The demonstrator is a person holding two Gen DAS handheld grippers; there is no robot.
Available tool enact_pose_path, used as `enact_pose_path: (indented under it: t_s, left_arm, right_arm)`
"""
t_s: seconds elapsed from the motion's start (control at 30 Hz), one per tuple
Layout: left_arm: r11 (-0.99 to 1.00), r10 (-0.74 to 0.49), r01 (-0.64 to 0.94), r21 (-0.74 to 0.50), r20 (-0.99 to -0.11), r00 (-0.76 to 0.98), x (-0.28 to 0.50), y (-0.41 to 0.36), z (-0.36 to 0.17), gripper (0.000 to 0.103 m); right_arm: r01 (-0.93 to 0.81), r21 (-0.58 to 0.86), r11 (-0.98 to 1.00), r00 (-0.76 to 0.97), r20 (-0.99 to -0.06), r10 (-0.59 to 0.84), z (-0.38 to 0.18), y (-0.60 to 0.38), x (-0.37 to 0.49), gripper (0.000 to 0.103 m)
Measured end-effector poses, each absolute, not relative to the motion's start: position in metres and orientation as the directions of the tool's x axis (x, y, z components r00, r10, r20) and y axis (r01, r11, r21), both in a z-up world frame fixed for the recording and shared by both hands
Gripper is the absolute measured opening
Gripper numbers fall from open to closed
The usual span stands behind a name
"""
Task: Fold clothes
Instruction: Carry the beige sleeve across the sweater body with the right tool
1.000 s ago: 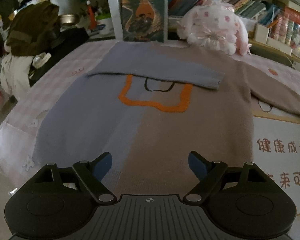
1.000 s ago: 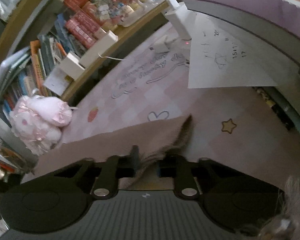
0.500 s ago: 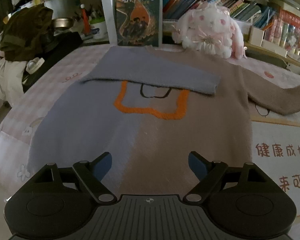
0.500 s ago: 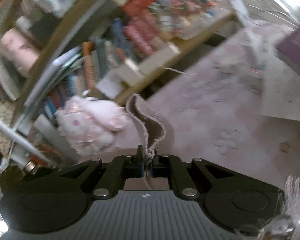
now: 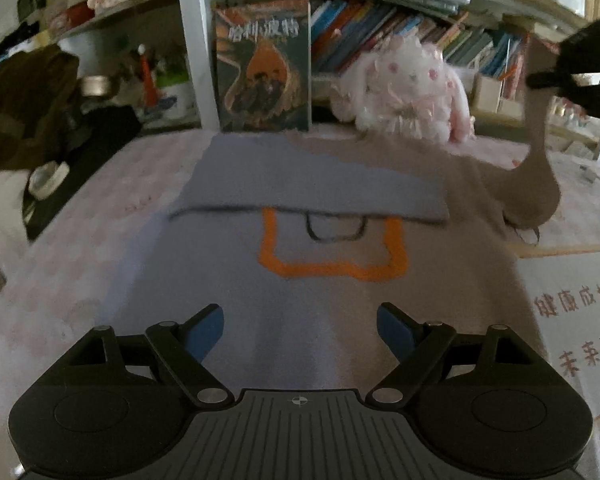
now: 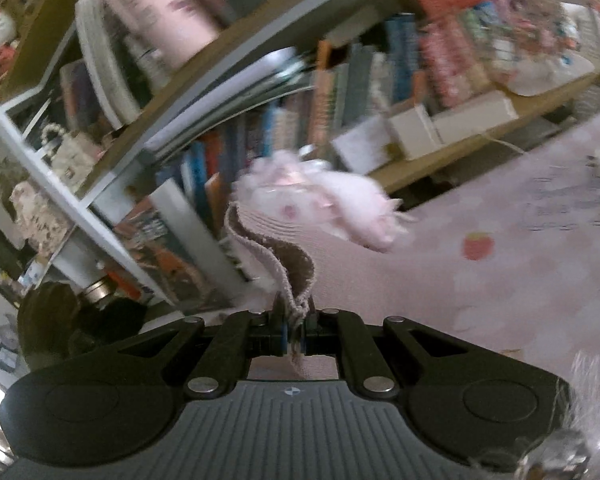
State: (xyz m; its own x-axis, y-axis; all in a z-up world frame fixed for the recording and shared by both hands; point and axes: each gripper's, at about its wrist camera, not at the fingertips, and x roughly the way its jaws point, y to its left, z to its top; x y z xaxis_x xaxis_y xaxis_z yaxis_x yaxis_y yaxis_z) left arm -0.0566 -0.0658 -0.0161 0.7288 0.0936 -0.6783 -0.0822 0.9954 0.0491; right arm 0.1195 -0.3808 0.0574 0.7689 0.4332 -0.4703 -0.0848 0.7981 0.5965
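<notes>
The left tool (image 5: 300,330) hovers with its blue pads spread wide over the hem of a grey-and-tan sweater (image 5: 260,280) lying flat on the pink checked surface (image 5: 112,200), while the right tool (image 5: 580,76) lifts its tan sleeve (image 5: 536,168) beside a plush rabbit (image 5: 408,88).

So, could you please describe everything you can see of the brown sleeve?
The brown sleeve is soft, fuzzy knit with a ribbed cuff. It rises from the sweater, which lies flat on the pink cloth, up to the right claw, which is shut on the cuff's edge. The cuff curls open, showing a darker inside.
</notes>
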Motion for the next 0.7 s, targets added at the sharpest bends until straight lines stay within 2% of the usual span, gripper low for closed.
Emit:
enact_pose_path:
  t_s: [0.4, 0.7]
  left_arm:
    - [0.993, 0.013, 0.067, 0.099, -0.642, 0.766, -0.063, 0.010, -0.013, 0.086]
    - [0.993, 0.014, 0.063, 0.096, -0.644, 0.765, -0.067, 0.057, -0.013, 0.086]
  right_arm:
    - [-0.140, 0.531, 0.836, 0.752, -0.492, 0.438, 0.064, -0.244, 0.141, 0.005]
    - [-0.169, 0.478, 0.862, 0.729, -0.528, 0.435, 0.055, -0.157, 0.154, 0.005]
